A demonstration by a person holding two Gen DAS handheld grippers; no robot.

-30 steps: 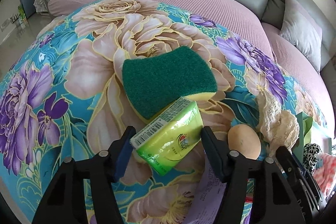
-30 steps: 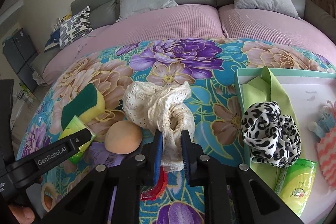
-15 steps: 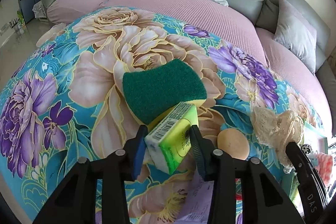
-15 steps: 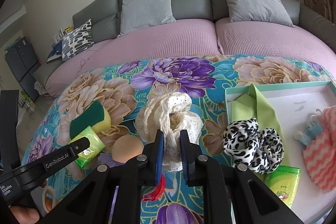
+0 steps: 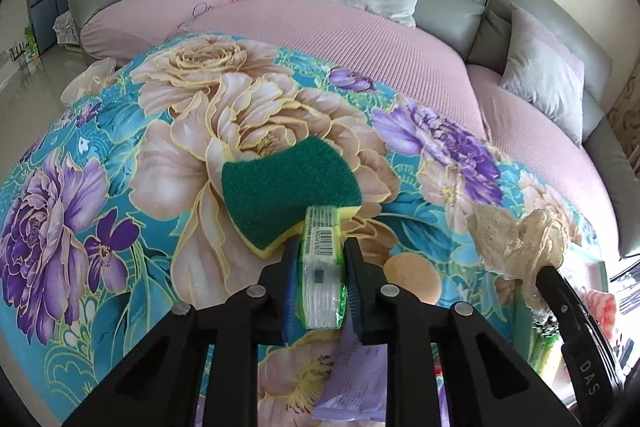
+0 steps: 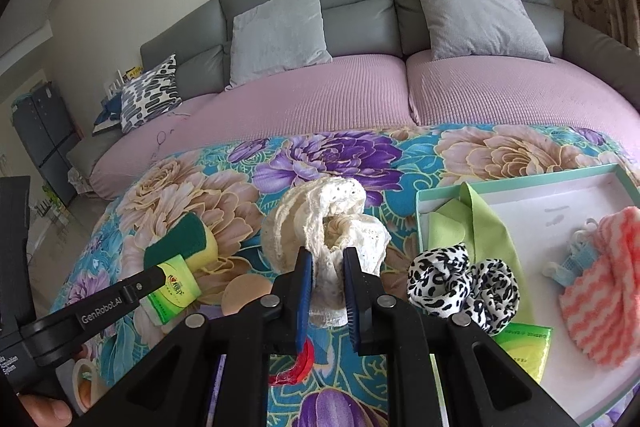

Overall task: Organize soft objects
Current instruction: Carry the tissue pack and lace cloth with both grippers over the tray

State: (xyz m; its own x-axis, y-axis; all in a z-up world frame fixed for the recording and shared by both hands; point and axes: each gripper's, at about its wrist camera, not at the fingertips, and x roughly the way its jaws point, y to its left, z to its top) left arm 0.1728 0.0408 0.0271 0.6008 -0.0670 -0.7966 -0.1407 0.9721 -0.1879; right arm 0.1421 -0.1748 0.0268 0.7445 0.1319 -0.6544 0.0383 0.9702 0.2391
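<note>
Over floral bedding (image 5: 120,131), left tool (image 5: 320,259) clamps tissue pack (image 5: 322,267), right tool (image 6: 326,267) clamps lace cloth (image 6: 328,227), hiding its lower end.

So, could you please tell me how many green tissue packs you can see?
2: one tissue pack is clamped in the left gripper; a second pack lies in the tray beside the leopard scrunchie. Others may be hidden.

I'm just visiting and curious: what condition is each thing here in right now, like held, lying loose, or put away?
Left gripper: shut on the tissue pack.
Tissue pack: gripped, standing on edge.
Right gripper: shut on the lace cloth.
Lace cloth: bunched up, gripped.
Sponge: loose on the flowered cloth, green side up.
Tray: open, partly filled.
Leopard scrunchie: lying over the tray's edge.
Pink cloth: in the tray.
</note>
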